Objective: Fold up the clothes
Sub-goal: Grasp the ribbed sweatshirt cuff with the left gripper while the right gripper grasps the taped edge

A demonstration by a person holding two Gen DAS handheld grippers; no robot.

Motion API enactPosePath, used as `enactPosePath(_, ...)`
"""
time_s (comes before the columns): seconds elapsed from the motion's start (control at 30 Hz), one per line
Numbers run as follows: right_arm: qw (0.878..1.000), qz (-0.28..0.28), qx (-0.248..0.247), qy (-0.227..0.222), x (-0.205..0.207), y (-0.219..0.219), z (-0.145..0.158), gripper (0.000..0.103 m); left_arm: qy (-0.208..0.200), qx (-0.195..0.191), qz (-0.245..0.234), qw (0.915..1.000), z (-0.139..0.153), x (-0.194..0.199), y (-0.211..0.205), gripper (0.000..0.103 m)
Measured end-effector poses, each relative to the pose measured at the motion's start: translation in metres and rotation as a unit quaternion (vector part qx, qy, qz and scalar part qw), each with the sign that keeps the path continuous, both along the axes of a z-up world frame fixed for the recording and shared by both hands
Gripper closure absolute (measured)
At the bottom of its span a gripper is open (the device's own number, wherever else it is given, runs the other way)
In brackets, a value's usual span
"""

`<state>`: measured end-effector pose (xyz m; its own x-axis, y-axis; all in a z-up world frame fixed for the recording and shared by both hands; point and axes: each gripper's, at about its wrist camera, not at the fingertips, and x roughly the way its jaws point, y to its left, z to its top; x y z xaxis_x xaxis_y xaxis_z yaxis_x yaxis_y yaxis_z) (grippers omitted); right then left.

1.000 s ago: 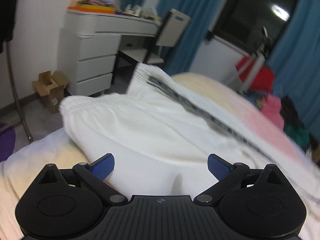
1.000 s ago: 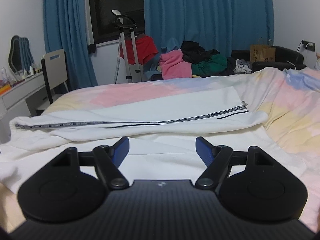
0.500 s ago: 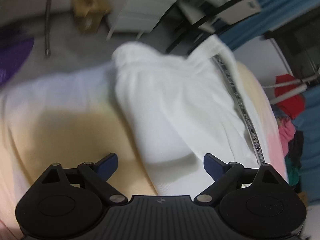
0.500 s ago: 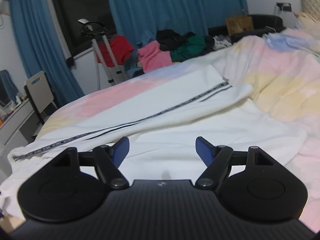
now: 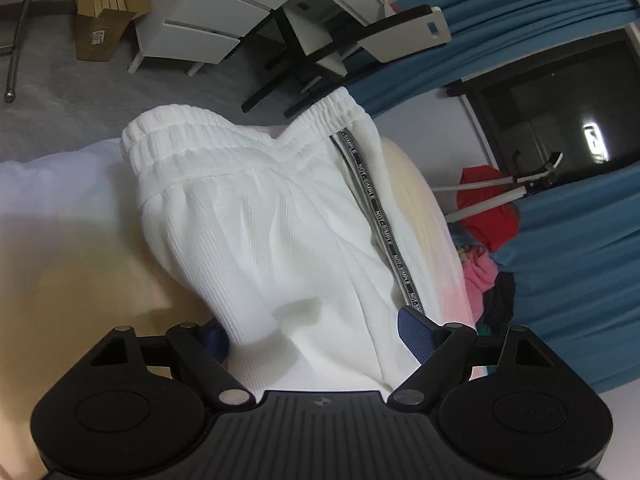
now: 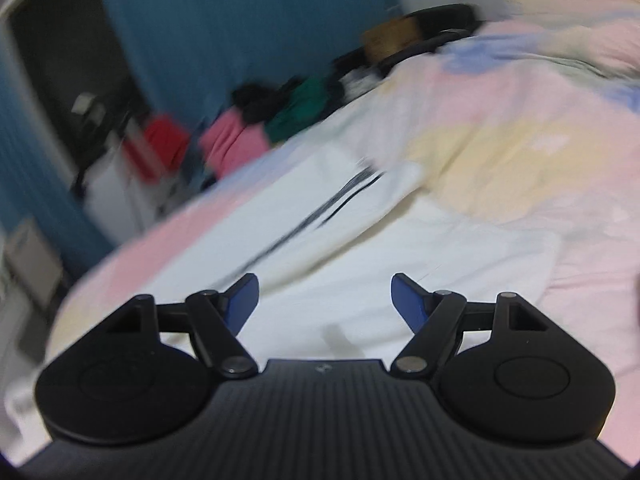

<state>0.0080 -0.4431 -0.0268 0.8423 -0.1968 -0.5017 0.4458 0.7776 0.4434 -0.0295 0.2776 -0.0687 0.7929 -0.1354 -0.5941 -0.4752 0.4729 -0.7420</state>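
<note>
White trousers (image 5: 280, 240) were seen lying on the bed (image 6: 520, 152), waistband toward the bed's edge; left tongs (image 5: 316, 332) were spread apart astride the fabric, right tongs (image 6: 324, 300) were held apart above it

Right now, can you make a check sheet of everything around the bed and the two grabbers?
Surface: pastel bedspread.
Job's things: white trousers, elastic waistband bunched, lettered side stripe.
Clutter: clothes pile beyond the bed; open cardboard box on floor.
Grippers: left gripper open, straddling trouser fabric; right gripper open over the trousers, view blurred.
Cables: nothing seen.
Surroundings: white drawers, chair, blue curtains, dark window.
</note>
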Motion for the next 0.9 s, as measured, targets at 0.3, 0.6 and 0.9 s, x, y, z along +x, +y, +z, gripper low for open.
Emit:
enactPosePath(0.3,0.989,-0.068,0.129,0.032,-0.005,-0.055,-0.046,0.027,0.049,-0.062,0.015,0.9967,-0.037,-0.001,0.001,0.019)
enactPosePath(0.6,0.943,-0.153,0.292,0.041,-0.012,-0.097,-0.104,0.027,-0.019,-0.130,0.003,0.9913,-0.050,0.012,0.003,0.026)
enactPosePath(0.9,0.944,-0.174,0.278,0.030,0.001,-0.112,-0.111,0.093,0.011,-0.073,0.047,0.9961,-0.052,0.022,-0.029,0.054)
